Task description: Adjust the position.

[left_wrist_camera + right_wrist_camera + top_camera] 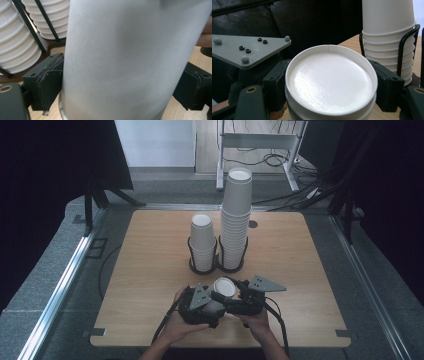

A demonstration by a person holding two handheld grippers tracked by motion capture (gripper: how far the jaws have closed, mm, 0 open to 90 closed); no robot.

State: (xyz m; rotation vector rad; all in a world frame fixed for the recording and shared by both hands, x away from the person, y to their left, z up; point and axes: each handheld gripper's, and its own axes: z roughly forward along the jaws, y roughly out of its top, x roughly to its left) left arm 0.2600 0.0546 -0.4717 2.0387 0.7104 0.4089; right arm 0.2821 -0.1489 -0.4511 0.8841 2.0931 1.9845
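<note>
Both grippers meet at the table's (pixel 150 270) near edge, at about six o'clock from the two cup stacks (pixel 235 220). The right gripper (pixel 332 82) has its jaws partway open, pads against the upturned paper cup (pixel 329 82) just under its base — held. The left gripper (pixel 120 85) brackets the same cup's wall; whether its pads press, I can't tell.

white paper cup (pixel 220 292), bottom up and tilted, at the table's near edge.
</note>
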